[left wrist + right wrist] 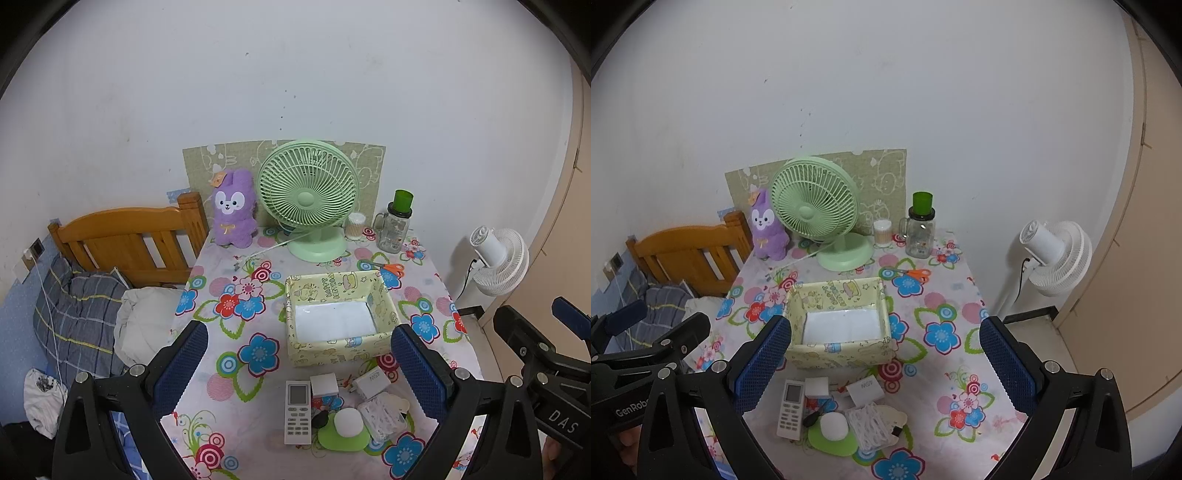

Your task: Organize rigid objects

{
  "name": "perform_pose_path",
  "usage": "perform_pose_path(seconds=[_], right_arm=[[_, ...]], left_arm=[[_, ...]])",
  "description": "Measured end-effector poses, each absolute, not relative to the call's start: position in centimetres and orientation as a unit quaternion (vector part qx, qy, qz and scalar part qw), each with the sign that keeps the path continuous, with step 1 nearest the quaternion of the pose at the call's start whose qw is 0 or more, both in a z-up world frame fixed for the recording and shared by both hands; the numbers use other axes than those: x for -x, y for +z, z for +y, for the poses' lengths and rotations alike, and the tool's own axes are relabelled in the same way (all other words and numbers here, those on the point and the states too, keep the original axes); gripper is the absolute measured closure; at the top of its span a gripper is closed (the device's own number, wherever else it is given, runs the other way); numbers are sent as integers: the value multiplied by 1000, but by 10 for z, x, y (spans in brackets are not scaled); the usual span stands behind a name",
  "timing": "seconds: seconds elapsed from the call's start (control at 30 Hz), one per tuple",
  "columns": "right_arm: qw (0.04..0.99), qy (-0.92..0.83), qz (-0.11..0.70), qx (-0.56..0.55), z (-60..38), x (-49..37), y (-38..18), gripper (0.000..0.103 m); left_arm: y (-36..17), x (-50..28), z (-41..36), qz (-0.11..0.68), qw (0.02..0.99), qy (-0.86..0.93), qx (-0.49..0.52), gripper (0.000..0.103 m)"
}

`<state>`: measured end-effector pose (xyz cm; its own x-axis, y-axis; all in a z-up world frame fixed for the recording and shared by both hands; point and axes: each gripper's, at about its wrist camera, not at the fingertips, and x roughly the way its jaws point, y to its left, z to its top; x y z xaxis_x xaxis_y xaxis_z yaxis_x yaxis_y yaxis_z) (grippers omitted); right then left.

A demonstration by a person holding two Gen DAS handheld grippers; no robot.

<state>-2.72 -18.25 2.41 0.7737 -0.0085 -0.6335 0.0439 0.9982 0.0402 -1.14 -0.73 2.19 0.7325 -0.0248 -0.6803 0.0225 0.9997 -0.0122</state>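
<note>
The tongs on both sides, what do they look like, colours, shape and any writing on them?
Both are alike: the left tongs and right tongs have black, angular plastic arms with round silver screws, ending in flat fingers faced with blue, grid-textured pads. White lettering shows on the bodies: "DAS" on the right tongs seen from the left wrist view, "GenRob", cut off, on the left tongs seen from the right wrist view. No cables or sleeves show.

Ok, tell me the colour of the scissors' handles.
Orange. The scissors lie behind the box, seen clearest in the right wrist view.

A small black object (320, 419) lies partly hidden behind the white dome (348, 423), its identity indeterminate.
</note>
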Motion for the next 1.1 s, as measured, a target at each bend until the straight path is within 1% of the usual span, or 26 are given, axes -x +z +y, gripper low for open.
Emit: perform_pose_path(seconds=[0.83,1.1], right_arm=[[941,-13,336,-30,-184,23,24,0],[938,-13,343,-41,-185,15,17,0]], left_arm=[[23,10,-10,366,931,-13,1,3],[18,-1,-8,379,925,-13,7,3]])
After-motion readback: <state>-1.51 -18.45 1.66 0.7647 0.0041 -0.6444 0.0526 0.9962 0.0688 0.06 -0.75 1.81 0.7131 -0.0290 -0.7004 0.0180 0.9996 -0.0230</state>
